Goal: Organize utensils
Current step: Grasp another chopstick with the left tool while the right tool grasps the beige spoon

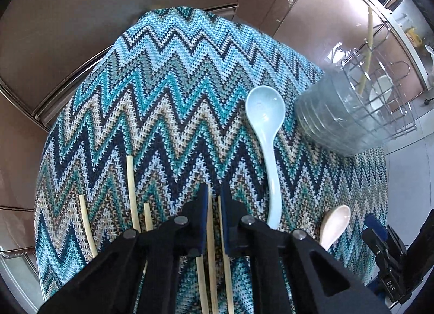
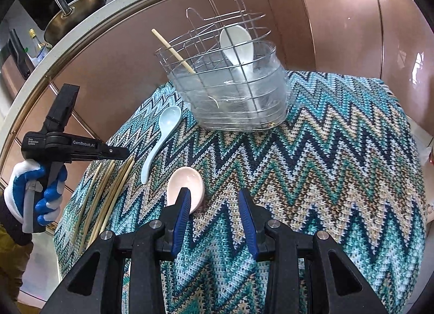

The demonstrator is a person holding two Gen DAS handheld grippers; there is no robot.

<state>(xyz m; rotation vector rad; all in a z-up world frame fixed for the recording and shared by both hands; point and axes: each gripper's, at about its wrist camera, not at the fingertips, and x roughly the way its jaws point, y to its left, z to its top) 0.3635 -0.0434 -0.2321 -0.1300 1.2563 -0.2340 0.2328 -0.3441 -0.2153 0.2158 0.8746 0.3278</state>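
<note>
Several wooden chopsticks lie on the zigzag cloth. My left gripper is low over them, its jaws nearly shut around one chopstick. A light blue spoon lies to its right and a pink spoon further right. My right gripper is open and empty, its left finger over the pink spoon. The wire utensil rack holds one chopstick and a white spoon. The left gripper shows over the chopsticks.
The rack stands at the table's far edge in a clear plastic tub. Brown cabinet fronts surround the table. A counter with pans runs behind. The light blue spoon lies between the chopsticks and the rack.
</note>
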